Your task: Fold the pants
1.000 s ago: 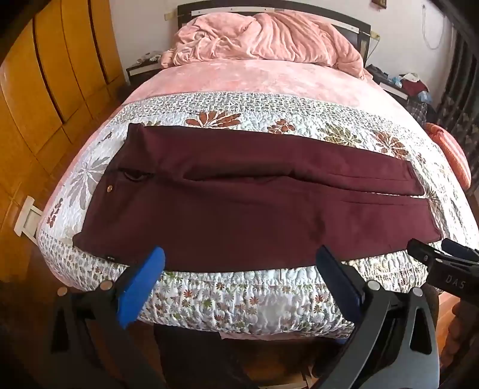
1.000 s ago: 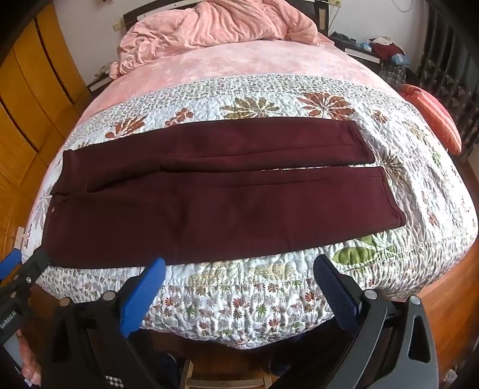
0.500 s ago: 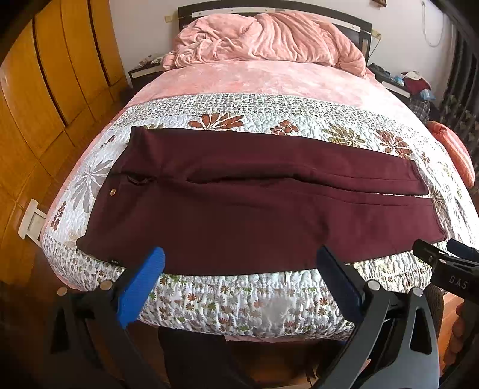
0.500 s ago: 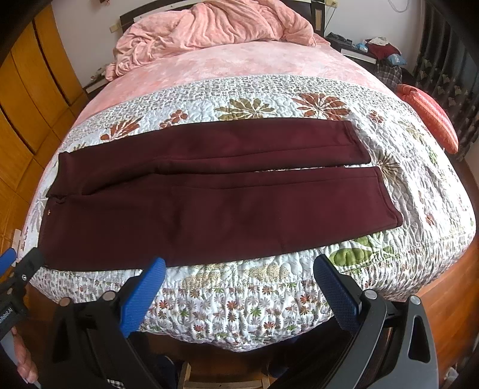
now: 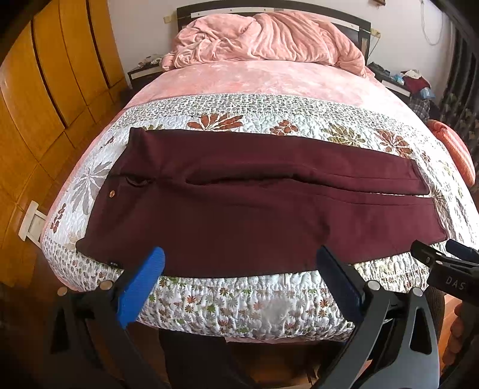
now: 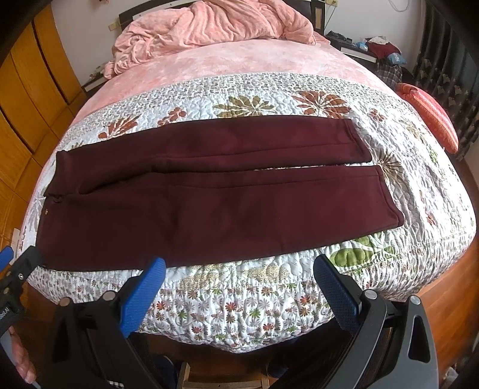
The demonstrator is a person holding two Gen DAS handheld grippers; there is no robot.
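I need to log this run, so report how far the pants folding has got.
Done: the maroon pants lie spread flat across the quilt, legs side by side, waist to the left. In hand: nothing; the left gripper and right gripper are both open, short of the near edge. Left: every fold.

Setting: a home bedroom. A bed [image 5: 269, 302] filled most of the view, spread with a floral quilted coverlet [image 5: 227, 299] over a pink sheet [image 5: 263, 80]. A rumpled pink blanket [image 5: 269, 39] was heaped against a dark headboard [image 5: 353, 24]. Wooden wardrobe doors [image 5: 45, 89] lined the left wall. Nightstands [image 5: 143, 71] flanked the headboard, the right one cluttered. An orange striped cushion [image 6: 431, 116] lay at the bed's right side. The floor [image 6: 449, 299] was wood.
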